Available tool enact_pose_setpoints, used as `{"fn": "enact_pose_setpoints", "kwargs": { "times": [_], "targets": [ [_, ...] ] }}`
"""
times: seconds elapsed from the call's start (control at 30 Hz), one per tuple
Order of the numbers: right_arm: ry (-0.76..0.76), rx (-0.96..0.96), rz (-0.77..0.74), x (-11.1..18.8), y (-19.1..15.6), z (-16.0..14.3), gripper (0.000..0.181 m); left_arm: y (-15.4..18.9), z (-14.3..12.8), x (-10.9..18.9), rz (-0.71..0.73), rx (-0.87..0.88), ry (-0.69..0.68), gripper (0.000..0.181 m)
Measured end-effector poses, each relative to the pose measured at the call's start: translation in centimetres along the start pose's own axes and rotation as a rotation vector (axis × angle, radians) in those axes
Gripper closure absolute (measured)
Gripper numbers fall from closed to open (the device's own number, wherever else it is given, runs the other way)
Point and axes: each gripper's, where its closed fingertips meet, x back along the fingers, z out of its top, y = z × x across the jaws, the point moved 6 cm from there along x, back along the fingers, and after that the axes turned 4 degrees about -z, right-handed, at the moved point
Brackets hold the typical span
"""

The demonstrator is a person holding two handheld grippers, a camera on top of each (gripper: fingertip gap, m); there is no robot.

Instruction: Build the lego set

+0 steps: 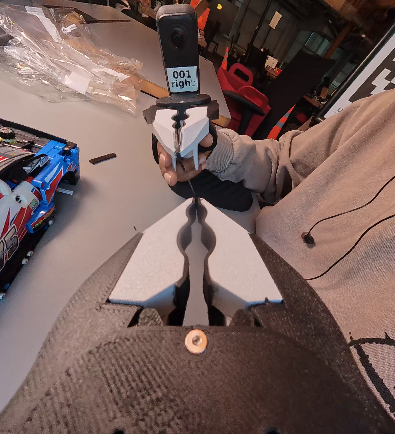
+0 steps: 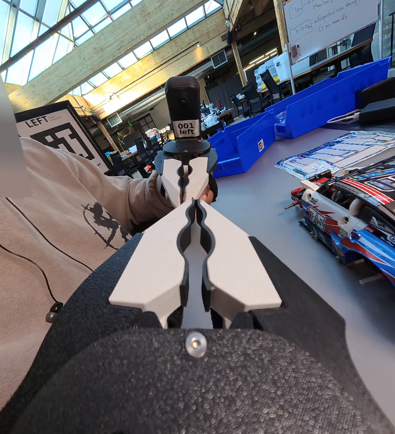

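A blue, red and white lego race car (image 1: 15, 199) stands on the grey table (image 1: 112, 211) at the left; it also shows in the right wrist view (image 2: 368, 223) at the right. My left gripper (image 1: 196, 199) and right gripper (image 2: 196, 200) face each other tip to tip above the table's near edge, both shut. A thin dark strip (image 1: 188, 180), seen edge-on, runs from the right gripper (image 1: 179, 155) to the tip of the left one; both seem to pinch it. The left gripper (image 2: 182, 199) shows beyond my right tips.
Clear plastic bags (image 1: 62, 63) lie at the back left. A flat black piece (image 1: 102, 157) and a small white rod (image 1: 65, 191) lie beside the car. Blue bins (image 2: 243, 145), a sticker sheet (image 2: 347, 150) and a black box (image 2: 384, 108) sit farther off. The person's beige sweatshirt (image 1: 333, 187) is close. The gap from one gripper's tips to the other's is roughly 5 cm. My right gripper's tips are some 20 cm from the flat black piece (image 1: 102, 157).
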Motion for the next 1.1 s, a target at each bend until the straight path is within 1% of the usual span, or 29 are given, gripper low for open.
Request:
{"fn": "enact_pose_setpoints", "kwargs": {
  "times": [0.63, 0.7, 0.8, 0.87, 0.97, 1.03, 1.1],
  "targets": [
    [0.010, -0.024, -0.006, 0.1, 0.0, 0.1, 0.181, -0.9, 0.2, 0.8, 0.055, 0.015, 0.062, 0.181],
    [0.022, -0.033, -0.004, 0.2, 0.0, 0.3, 0.181, -1.2, 0.2, 1.0, 0.068, 0.015, 0.059, 0.175],
    [0.048, -0.050, -0.012, 0.6, 0.2, 0.7, 0.181, -1.7, -0.2, 1.3, 0.105, -0.003, 0.043, 0.158],
    [0.056, -0.061, -0.027, 0.8, 0.4, 0.8, 0.181, -2.2, -1.0, 1.1, 0.154, -0.045, -0.016, 0.153],
    [0.065, -0.093, -0.064, 1.0, 0.8, 1.0, 0.181, -2.8, -3.2, -0.2, 0.217, -0.137, -0.172, 0.148],
    [0.084, -0.105, -0.093, 1.4, 1.1, 1.4, 0.181, -2.9, -4.7, -1.3, 0.227, -0.169, -0.280, 0.150],
    [0.101, -0.110, -0.128, 2.0, 1.3, 1.9, 0.181, -2.9, -5.6, -2.3, 0.231, -0.203, -0.357, 0.152]
  ]
}}
